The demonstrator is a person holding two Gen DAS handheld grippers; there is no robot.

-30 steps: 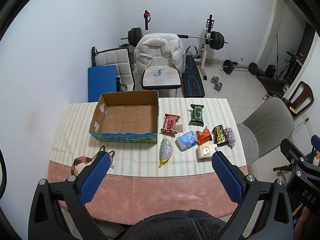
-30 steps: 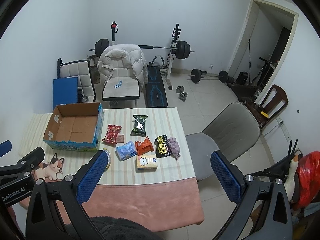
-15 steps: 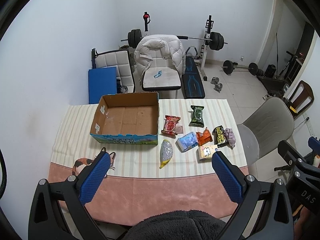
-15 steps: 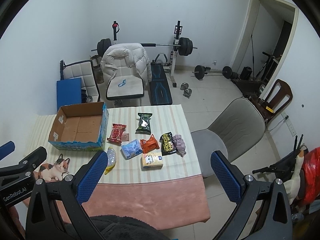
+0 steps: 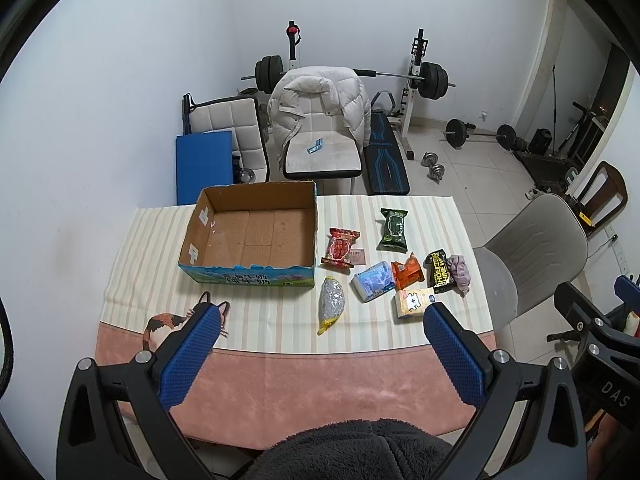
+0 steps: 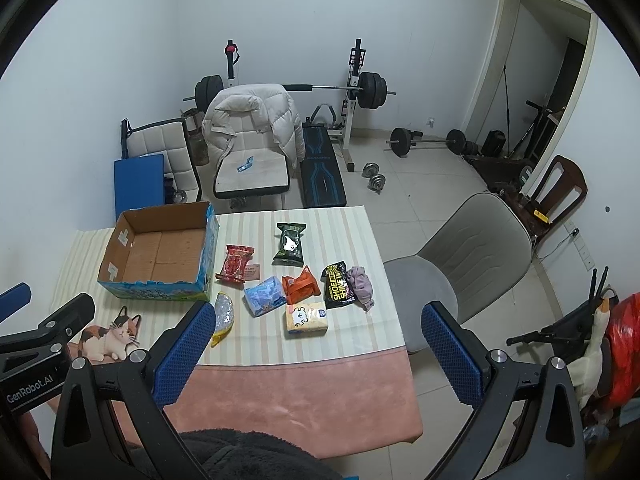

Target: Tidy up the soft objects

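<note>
Eight or so soft packets lie in a loose cluster at the centre right of both frames, on the striped tabletop (image 5: 152, 248), just to the right of the empty cardboard box (image 5: 256, 236). They include a red snack bag (image 5: 340, 247), a dark green wipes pack (image 5: 394, 229), a blue tissue pack (image 5: 374, 281), an orange pouch (image 5: 407, 273), a black shoe-shine sachet (image 5: 440, 272) with a pinkish cloth (image 5: 460, 272) touching its right edge, a yellow tissue pack (image 5: 414, 301) and a silvery net pouch (image 5: 331, 304) nearest the box's front corner.

All of them look light and yielding. The film bags will likely crinkle and may slide between the pads, the cloth will sag, and the tissue packs should compress without harm. A pinch across the narrow middle of each pack seems safest; a sealed end may do for the flatter bags.

Both sets of jaws are spread wide and hold nothing. The left gripper (image 5: 320, 356) hangs above the pink near edge of the tabletop, with the net pouch closest, up-frame between its blue pads. The right gripper (image 6: 316, 352) sits lower right, the yellow tissue pack just above its gap, well apart from contact.
</note>
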